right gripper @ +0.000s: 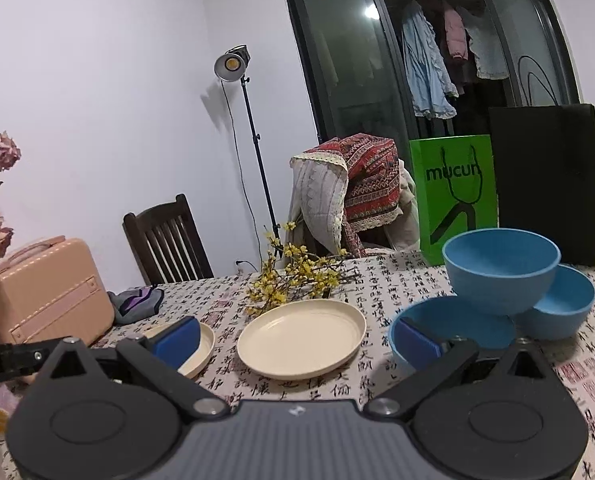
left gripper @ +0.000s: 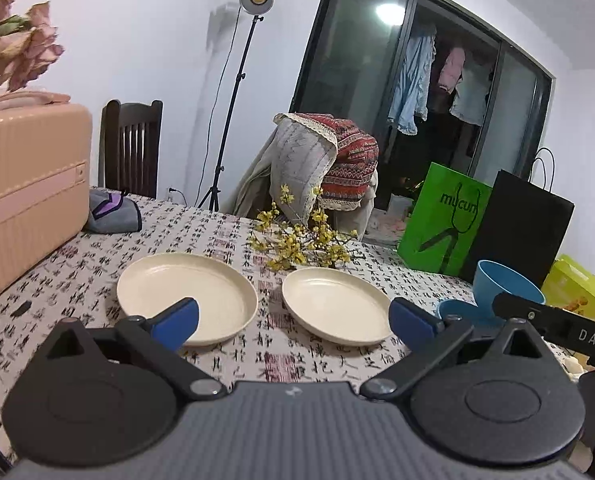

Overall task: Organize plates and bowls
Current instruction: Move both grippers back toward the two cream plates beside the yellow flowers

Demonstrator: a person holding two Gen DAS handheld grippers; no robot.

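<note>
- Leftmost, a pink case (left gripper: 29, 196) is sitting at the table's left edge, with a grey cloth (left gripper: 113, 212) just beside it toward the far edge.
- The left gripper (left gripper: 293, 320) is hovering over the near edge, its blue pads spread wide apart and gripping nothing.
- Two cream plates are lying side by side in the middle of the table (left gripper: 225, 236): the left plate (left gripper: 185, 292) and the right plate (left gripper: 335, 304), near each other but apart.
- Both plates are looking stiff, light and likely slick; the raised rim is probably offering the best pinch, near side first.
- Yellow flower sprigs (left gripper: 301, 240) are lying just behind the plates, crowding the far side; open cloth in front is leaving room to approach.
- The right gripper (right gripper: 297, 340) is likewise hanging open and empty.
- Three blue bowls are clustering near the right edge: a near bowl (right gripper: 453, 328), a far bowl (right gripper: 565, 308), and a top bowl (right gripper: 501, 268) resting tilted across both; it could slip if nudged, so taking its rim first seems wise.
- Paper bags (right gripper: 453, 192) are hemming in the far right corner.
</note>
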